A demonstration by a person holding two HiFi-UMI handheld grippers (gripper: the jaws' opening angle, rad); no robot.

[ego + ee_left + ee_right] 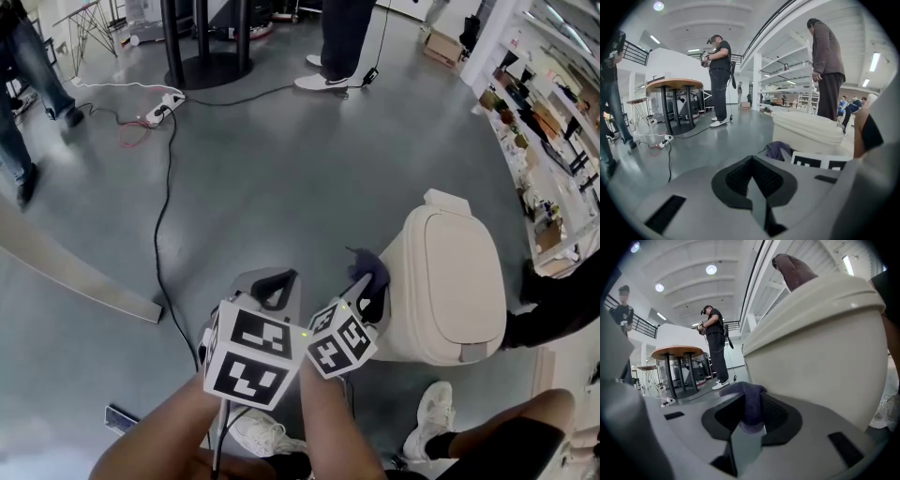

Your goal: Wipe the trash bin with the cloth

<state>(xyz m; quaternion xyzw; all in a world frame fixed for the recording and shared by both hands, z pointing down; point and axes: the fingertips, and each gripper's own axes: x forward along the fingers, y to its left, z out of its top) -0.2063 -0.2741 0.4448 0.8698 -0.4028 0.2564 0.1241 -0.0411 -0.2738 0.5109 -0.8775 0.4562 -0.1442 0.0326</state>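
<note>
A cream trash bin (448, 281) with a closed lid stands on the grey floor at the right of the head view. My right gripper (367, 281) is shut on a purple cloth (371, 272), which rests against the bin's left side. In the right gripper view the purple cloth (749, 404) is pinched between the jaws and the trash bin (820, 343) wall fills the right. My left gripper (277, 287) hangs just left of it, shut with nothing held. The left gripper view shows the trash bin (806, 131) and cloth (777, 150) ahead.
A black cable (164, 206) runs across the floor to a power strip (161, 108). People stand at the far side and beside the bin. Shelving (544, 112) lines the right. A round table's base (208, 56) stands at the back.
</note>
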